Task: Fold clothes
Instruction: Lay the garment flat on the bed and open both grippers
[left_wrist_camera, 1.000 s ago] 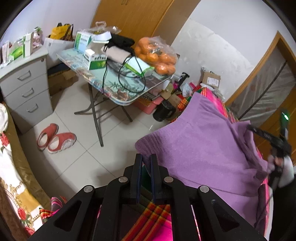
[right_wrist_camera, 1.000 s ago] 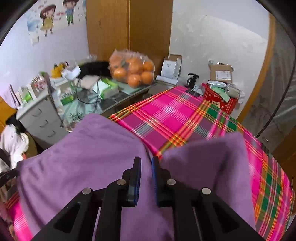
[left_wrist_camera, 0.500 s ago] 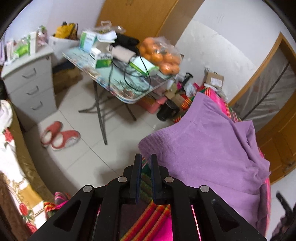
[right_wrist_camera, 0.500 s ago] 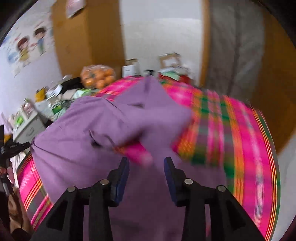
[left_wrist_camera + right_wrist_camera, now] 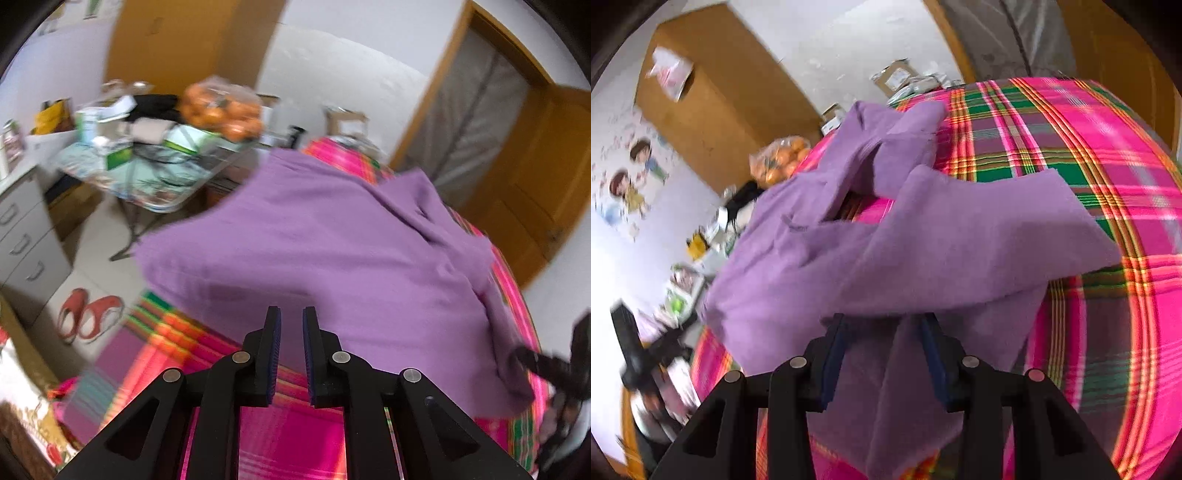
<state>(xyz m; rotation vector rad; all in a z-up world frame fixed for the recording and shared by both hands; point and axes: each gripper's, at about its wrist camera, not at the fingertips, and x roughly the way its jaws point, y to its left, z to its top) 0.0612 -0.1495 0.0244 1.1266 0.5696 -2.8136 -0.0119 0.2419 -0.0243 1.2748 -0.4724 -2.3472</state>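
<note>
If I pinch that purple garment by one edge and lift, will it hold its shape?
Probably not. The purple garment already lies in soft folds, so it should droop. It looks like thick knit, likely grippy rather than slippery on the plaid cover.

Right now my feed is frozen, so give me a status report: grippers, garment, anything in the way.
Left gripper opening, nothing between jaws. Right gripper open, fabric loose between jaws. Purple garment rumpled on plaid bed cover. Nothing in the way.

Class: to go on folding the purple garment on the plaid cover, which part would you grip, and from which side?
Probably the loose flap of the purple garment, at its free edge lying over the plaid cover. Come from the cover side, low: that edge is bare, thin and unpinned, whereas the middle lies flat with nothing to pinch.
</note>
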